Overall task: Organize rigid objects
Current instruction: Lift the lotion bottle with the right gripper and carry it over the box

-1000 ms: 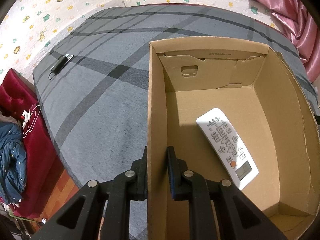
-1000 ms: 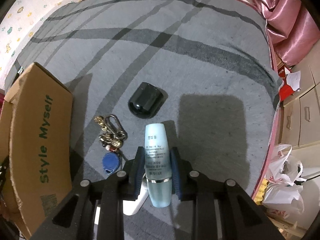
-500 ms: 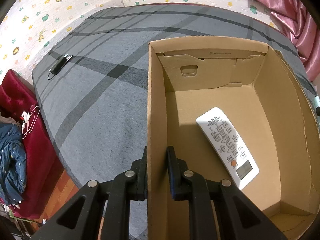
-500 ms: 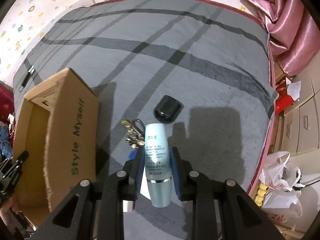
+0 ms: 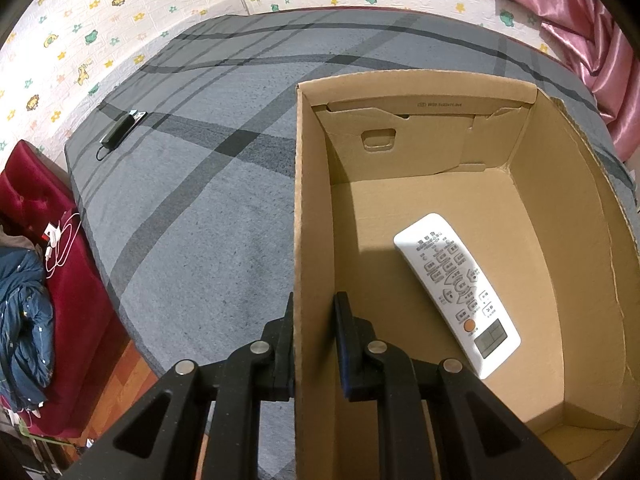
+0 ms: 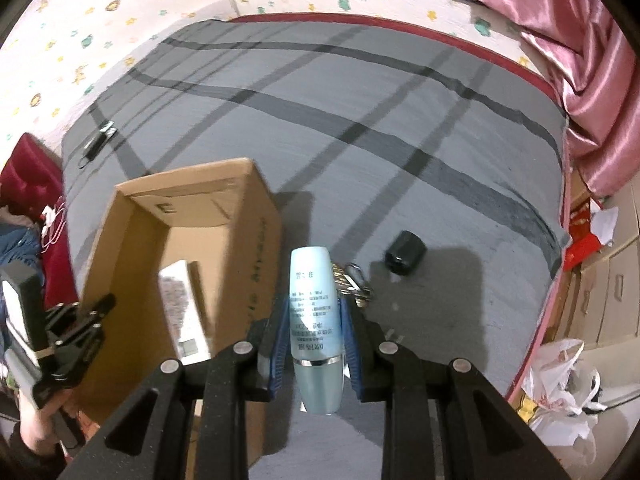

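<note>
A: Where is the pale blue bottle [image 6: 316, 320] sitting relative to the cardboard box [image 5: 308, 216]?

B: It is hanging just outside the box's right wall, above the bed, its silver band near the bottom, printed text facing up.

A: And inside the box?

B: A white remote [image 5: 456, 292] is lying flat on the box floor, buttons up, orange button nearest. Beyond the box's right wall, a black cap [image 6: 404, 258] and a keychain [image 6: 354, 282] are lying on the bed.
</note>
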`<action>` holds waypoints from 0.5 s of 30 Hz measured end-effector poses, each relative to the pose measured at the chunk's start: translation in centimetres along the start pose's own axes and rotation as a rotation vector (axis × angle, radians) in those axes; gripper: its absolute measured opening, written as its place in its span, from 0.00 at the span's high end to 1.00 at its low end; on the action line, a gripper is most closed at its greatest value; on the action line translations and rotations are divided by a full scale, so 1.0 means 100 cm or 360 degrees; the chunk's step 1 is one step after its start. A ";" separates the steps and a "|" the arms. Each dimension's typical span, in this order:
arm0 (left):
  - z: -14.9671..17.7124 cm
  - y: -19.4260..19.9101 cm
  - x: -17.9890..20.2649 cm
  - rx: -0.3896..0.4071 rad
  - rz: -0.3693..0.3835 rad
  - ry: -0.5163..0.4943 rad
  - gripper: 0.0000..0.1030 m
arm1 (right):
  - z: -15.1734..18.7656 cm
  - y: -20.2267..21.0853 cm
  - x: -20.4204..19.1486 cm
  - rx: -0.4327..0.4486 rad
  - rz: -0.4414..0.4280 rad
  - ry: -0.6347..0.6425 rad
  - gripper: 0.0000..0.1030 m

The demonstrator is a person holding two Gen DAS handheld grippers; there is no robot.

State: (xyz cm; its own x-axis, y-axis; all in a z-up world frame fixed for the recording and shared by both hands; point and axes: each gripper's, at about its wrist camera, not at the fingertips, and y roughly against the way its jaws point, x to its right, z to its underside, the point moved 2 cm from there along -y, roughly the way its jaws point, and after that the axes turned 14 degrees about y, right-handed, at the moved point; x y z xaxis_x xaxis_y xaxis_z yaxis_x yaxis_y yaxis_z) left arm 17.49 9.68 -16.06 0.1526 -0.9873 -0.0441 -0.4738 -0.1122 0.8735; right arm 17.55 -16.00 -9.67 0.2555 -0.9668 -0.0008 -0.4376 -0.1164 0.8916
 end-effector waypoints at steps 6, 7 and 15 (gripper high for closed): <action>0.000 -0.001 0.000 0.0001 -0.0004 0.0001 0.84 | -0.014 0.008 -0.036 0.0044 -0.0082 0.0083 0.74; 0.000 -0.001 0.000 0.0000 -0.0003 0.0003 0.84 | -0.016 0.007 -0.043 0.0046 -0.0091 0.0099 0.74; 0.002 -0.002 -0.002 0.0007 0.0002 0.0006 0.84 | -0.026 -0.004 -0.087 0.0057 -0.0193 0.0167 0.74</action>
State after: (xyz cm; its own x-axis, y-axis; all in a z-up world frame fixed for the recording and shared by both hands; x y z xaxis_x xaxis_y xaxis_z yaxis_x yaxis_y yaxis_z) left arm 17.40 9.90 -16.29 0.1553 -0.9870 -0.0411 -0.4775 -0.1115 0.8715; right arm 17.73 -6.96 -8.88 0.3963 -0.9163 -0.0586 -0.4278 -0.2408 0.8712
